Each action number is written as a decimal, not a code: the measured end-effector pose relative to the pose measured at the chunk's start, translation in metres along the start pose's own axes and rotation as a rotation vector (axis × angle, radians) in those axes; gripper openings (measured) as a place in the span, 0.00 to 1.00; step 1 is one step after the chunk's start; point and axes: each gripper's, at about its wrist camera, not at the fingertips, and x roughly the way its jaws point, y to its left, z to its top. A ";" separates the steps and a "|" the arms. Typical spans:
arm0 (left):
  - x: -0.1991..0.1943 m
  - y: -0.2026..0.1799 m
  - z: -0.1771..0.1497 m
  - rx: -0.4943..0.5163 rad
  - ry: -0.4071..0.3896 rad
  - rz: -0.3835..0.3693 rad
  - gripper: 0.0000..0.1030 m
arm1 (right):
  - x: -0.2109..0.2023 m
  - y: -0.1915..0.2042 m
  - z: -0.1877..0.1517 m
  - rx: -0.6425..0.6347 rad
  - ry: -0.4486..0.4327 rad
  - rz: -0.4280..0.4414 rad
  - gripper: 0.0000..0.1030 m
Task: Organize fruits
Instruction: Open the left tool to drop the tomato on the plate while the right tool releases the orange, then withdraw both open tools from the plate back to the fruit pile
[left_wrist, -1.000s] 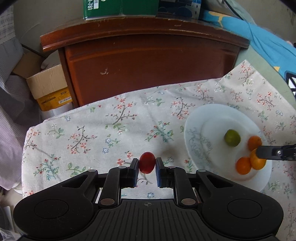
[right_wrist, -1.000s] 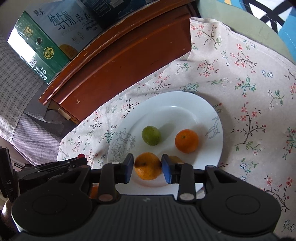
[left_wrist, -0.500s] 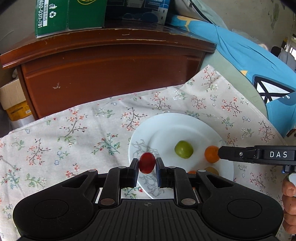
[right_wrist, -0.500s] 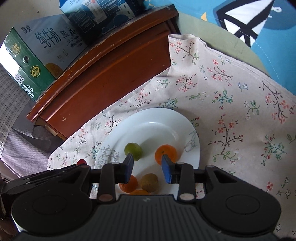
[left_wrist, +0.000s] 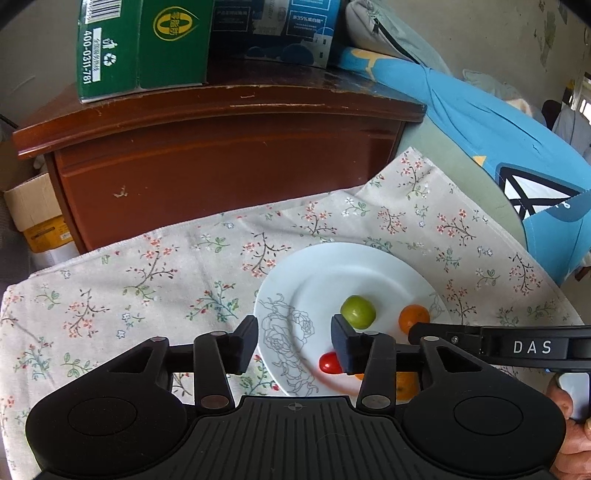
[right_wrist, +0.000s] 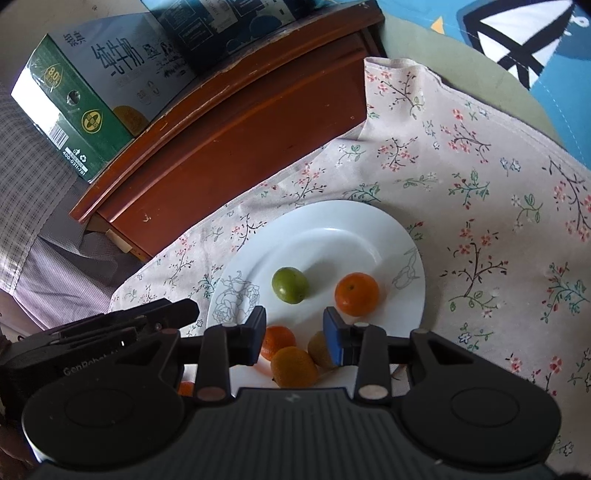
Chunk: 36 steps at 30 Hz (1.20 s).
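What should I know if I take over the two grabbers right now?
Left gripper: fingers opening, nothing between them; the small red fruit lies on the white plate.
Right gripper: open, empty, above the plate's near side.
On the plate: green fruit, orange fruits, a brownish one.
Done: every fruit in view is on the plate.
Left: check the floral cloth outside these views for strays.

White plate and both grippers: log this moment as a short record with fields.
surface: floral cloth
plate: white, on the cloth
on plate: green fruit, orange fruit, red fruit, more orange and brownish fruit at the near rim
left gripper: jaws opening, red fruit loose below them
right gripper: open, empty, above the near fruit
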 end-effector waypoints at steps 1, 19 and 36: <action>-0.004 0.001 0.000 -0.004 -0.002 0.009 0.49 | -0.001 0.002 -0.001 -0.014 0.001 0.003 0.35; -0.059 0.022 -0.037 -0.069 -0.018 0.100 0.64 | -0.022 0.039 -0.046 -0.193 0.026 0.069 0.36; -0.060 0.011 -0.097 0.020 0.073 0.109 0.63 | -0.011 0.028 -0.081 -0.077 0.065 0.068 0.35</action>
